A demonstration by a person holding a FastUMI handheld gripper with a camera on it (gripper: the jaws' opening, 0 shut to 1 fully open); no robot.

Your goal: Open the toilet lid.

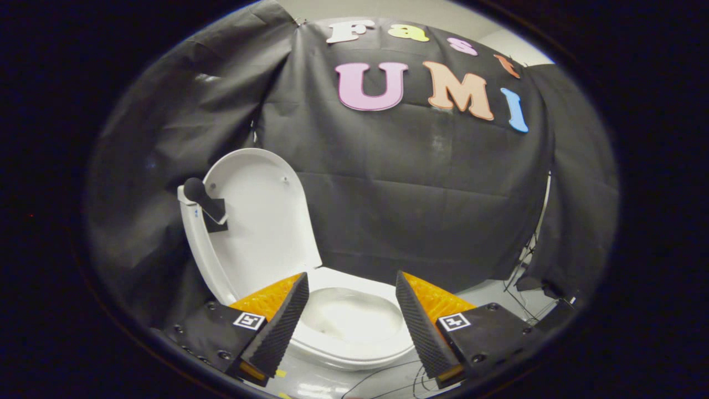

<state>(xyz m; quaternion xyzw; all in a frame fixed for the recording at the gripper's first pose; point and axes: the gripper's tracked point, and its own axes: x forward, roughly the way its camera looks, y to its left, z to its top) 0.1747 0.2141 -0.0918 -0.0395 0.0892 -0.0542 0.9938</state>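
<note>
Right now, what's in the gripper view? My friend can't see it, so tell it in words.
The toilet lid stands raised, with a black handle fixed to its edge, and the bowl below it is uncovered. The gripper is open just before the bowl, its fingers touching nothing.

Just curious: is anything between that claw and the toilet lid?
Nothing visible. The claw is open and holds nothing; the lid already stands raised beyond its left finger, with the open bowl showing between the fingers.

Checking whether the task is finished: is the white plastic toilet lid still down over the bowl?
No, the white plastic toilet lid stands raised beyond the open gripper, leaving the white bowl uncovered between its fingers.
</note>
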